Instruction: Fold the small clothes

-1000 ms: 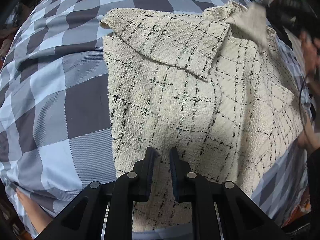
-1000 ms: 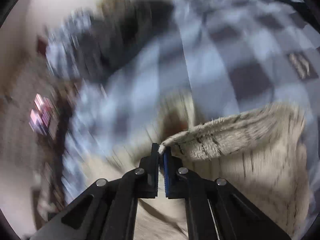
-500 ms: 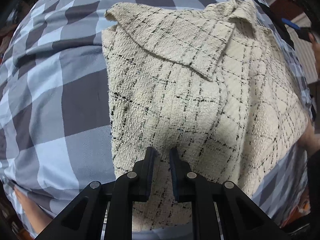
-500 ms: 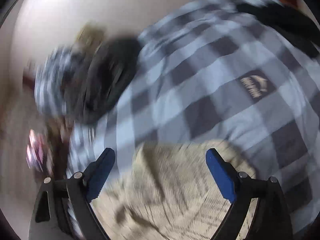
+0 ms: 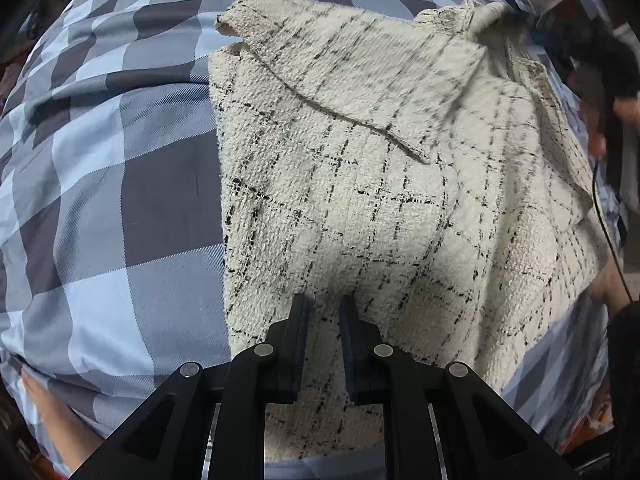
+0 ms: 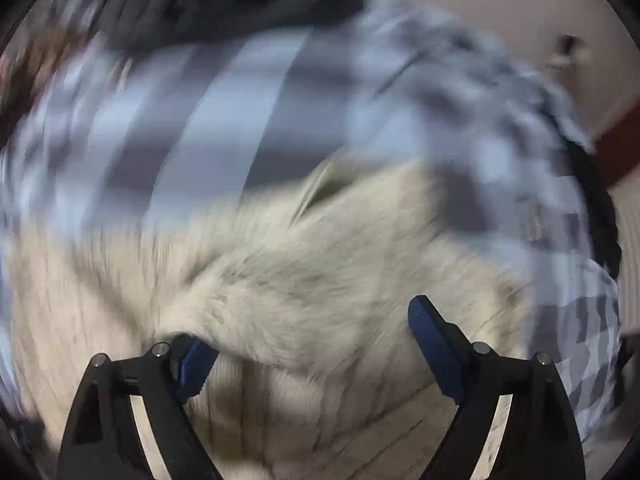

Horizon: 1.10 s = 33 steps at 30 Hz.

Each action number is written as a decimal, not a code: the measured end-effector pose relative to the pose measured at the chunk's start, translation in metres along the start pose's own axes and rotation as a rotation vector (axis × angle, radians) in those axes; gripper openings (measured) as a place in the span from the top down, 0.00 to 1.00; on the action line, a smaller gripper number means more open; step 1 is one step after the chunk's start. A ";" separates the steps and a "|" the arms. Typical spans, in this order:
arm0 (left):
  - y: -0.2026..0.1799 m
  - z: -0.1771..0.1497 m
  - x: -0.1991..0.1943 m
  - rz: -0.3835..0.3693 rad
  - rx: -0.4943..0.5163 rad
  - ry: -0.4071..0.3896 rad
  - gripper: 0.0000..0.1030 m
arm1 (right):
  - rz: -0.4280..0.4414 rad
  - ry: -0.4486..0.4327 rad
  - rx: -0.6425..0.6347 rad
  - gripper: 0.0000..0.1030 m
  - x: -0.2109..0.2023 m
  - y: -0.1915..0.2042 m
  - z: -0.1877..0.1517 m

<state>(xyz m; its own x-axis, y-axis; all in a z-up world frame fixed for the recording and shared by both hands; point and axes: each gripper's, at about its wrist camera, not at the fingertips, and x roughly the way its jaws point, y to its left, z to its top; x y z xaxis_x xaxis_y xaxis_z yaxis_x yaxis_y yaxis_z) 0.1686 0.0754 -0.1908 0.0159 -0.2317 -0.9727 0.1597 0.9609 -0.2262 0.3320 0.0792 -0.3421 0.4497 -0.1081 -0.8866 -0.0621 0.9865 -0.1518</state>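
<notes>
We are working on a cream tweed garment (image 5: 360, 184) lying on a blue-and-grey checked bedcover (image 5: 120, 184), one flap (image 5: 352, 68) already turned over its upper part. Our left gripper (image 5: 323, 312) is pointing down at the near hem, jaws narrow with a slim gap; whether they are pinching cloth we cannot tell. Our right gripper (image 6: 316, 336) is hanging over the blurred far corner (image 6: 288, 296), jaws wide, closing slightly, cloth lying between them but not gripped. We are risking that the thick, springy weave unfolds the flap, or a hasty grab catches the bedcover too.
</notes>
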 end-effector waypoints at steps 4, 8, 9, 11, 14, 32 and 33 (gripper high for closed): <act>0.003 -0.002 -0.001 -0.009 0.000 0.001 0.86 | 0.098 -0.231 0.216 0.15 -0.060 -0.031 0.020; 0.006 -0.003 0.000 -0.019 -0.016 0.003 0.86 | 0.286 -0.127 0.066 0.15 -0.058 0.013 0.028; 0.006 -0.003 0.000 -0.019 -0.018 0.003 0.86 | 0.305 -0.067 -0.009 0.15 -0.048 0.026 0.025; 0.008 -0.005 0.000 -0.018 -0.019 0.004 0.86 | 0.292 0.028 -0.246 0.15 -0.041 0.070 0.002; 0.009 -0.006 -0.002 -0.013 -0.018 0.007 0.86 | 0.320 0.110 -0.444 0.15 -0.036 0.109 -0.027; 0.011 -0.006 0.008 -0.017 -0.025 0.007 0.86 | 0.407 -0.102 -0.043 0.90 -0.061 0.079 0.004; 0.012 -0.006 0.008 -0.018 -0.026 0.006 0.86 | 0.438 -0.137 0.077 0.81 -0.068 0.053 0.017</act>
<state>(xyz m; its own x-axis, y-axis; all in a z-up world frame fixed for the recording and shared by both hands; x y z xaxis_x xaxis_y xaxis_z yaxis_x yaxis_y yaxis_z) 0.1645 0.0857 -0.2019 0.0072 -0.2484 -0.9686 0.1340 0.9602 -0.2452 0.3135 0.1409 -0.2819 0.5097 0.3326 -0.7934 -0.2081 0.9425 0.2614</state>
